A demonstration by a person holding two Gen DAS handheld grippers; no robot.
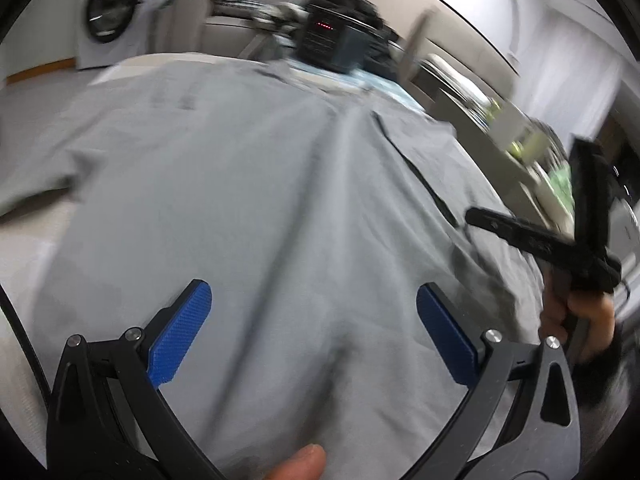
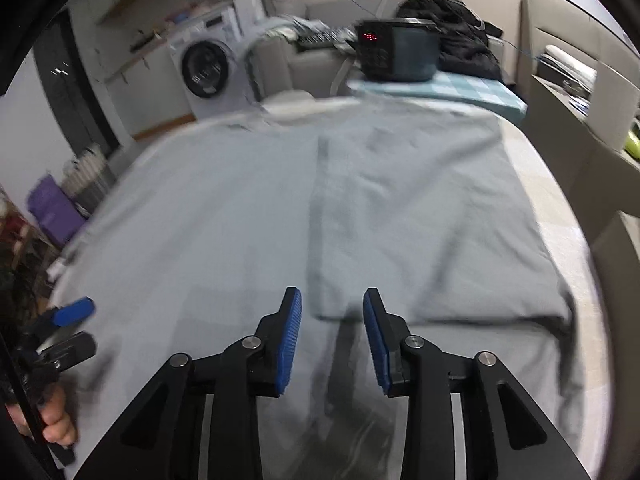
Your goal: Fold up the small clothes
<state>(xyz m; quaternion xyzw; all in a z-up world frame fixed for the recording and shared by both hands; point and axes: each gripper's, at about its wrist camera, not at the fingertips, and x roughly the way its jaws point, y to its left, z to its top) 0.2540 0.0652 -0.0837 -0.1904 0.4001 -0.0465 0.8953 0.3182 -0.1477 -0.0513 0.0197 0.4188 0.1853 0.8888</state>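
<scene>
A grey garment [image 1: 248, 184] lies spread across the table [image 2: 536, 200], filling the centre of both views; both pictures are blurred. In the right wrist view one side is folded over, its edge running up the middle of the frame.

The left gripper [image 1: 314, 332] stands with its blue pads [image 1: 180, 336] spread wide above the cloth, pinching nothing. A fingertip [image 1: 298, 464] shows at the bottom edge.

The right gripper [image 2: 332, 336] has its jaws partly apart, nothing between them, over the fold's lower edge. A hand [image 1: 576, 320] holds it at the right of the left wrist view.

At upper centre a dark pot [image 2: 400, 54] stands on a checked cloth [image 2: 448, 88]. A washing machine [image 2: 206, 70] stands upper left.
</scene>
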